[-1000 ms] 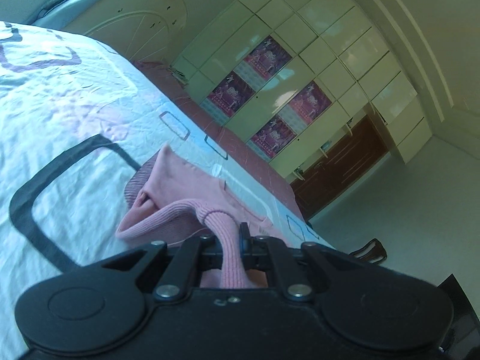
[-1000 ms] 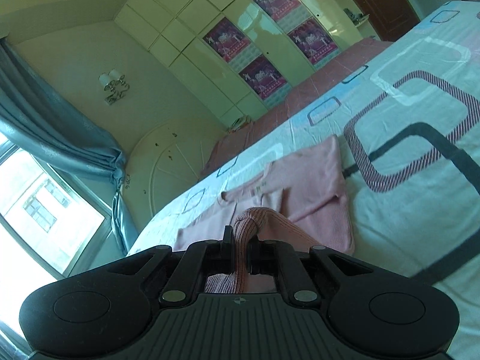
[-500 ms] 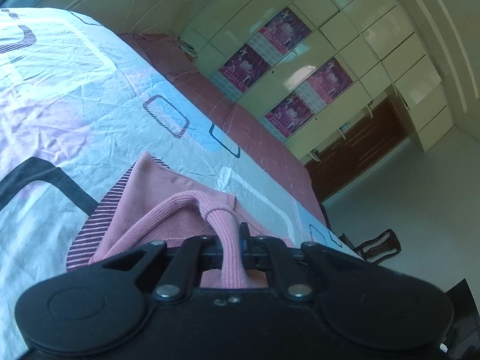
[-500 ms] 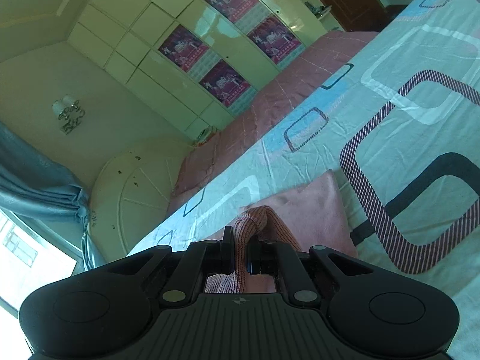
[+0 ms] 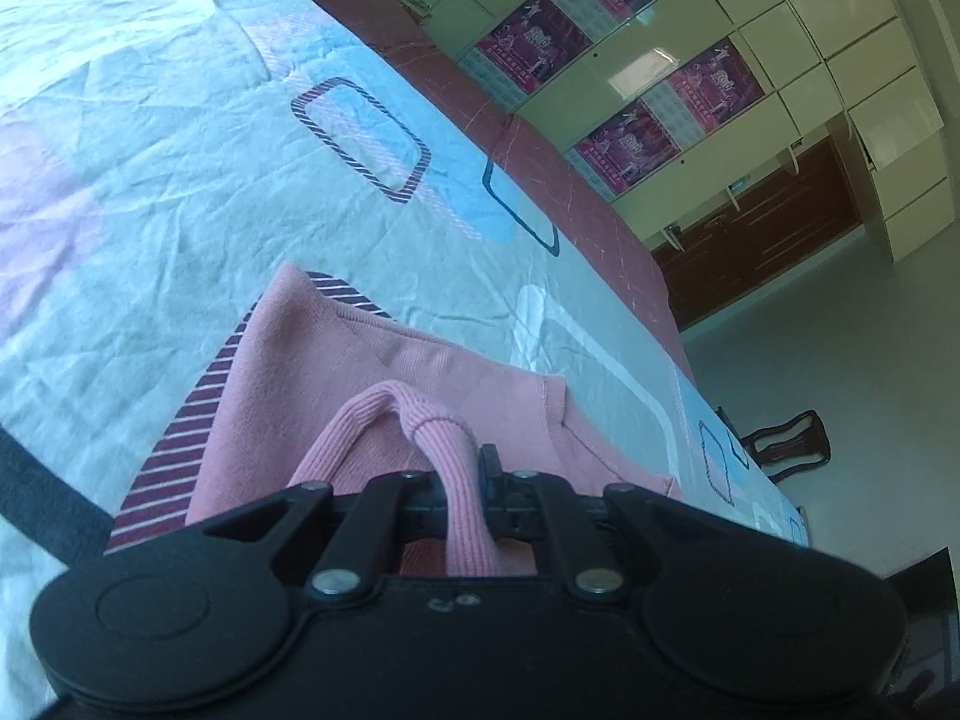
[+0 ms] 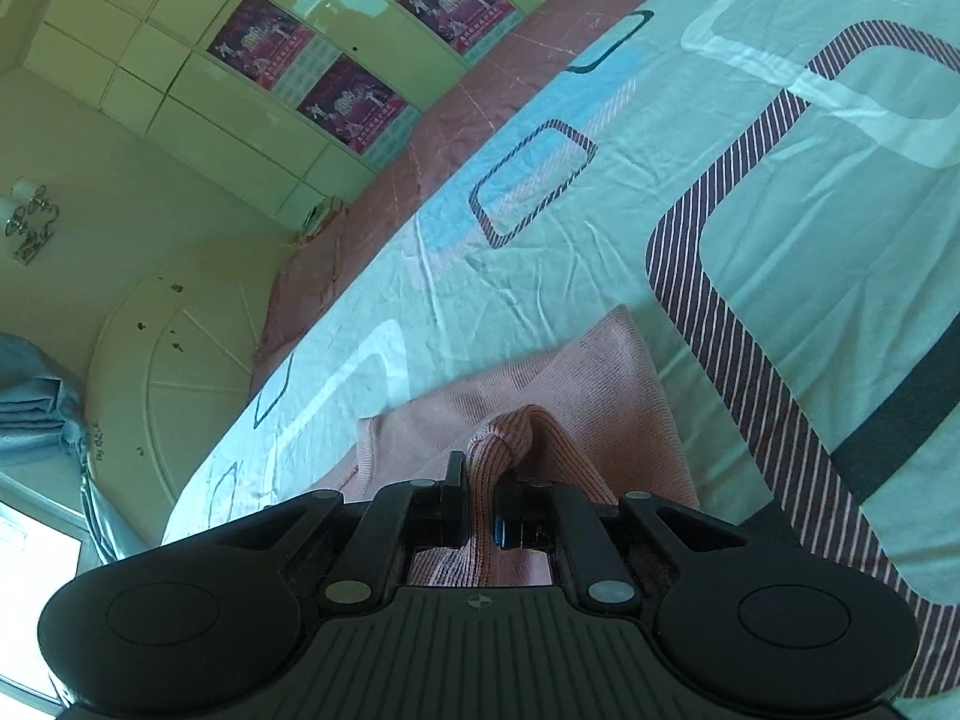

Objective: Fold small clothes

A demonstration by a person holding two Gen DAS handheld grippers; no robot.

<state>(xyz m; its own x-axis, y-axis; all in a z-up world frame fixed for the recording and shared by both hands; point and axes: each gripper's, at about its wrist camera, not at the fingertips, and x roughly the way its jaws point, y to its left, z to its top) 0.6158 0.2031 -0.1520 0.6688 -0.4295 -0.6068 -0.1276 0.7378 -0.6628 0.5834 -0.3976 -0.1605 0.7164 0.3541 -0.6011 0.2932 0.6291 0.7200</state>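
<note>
1. Left wrist view: the left gripper [image 5: 465, 495] is seen pinching a ribbed hem of the pink sweater [image 5: 336, 360]; the log's slight opening is not visible, and the knit is clamped between the jaws.
2. The sweater is spread on the bedsheet [image 5: 150, 180], near the bed's side edge that faces the wardrobe [image 5: 810, 48]. A crumpled cotton sheet with rounded rectangles printed on it is shown.
3. Right wrist view: the right gripper [image 6: 480, 510] is pressed together on another ribbed fold of the same sweater [image 6: 600, 378], which lies on the bedsheet [image 6: 780, 240] below.
4. The garment is judged light, soft and limp; sagging and stretching are expected, so it is best held at its firmer ribbed edges and corners.
5. Glossy panels are seen on the wardrobe [image 6: 180, 60].
</note>
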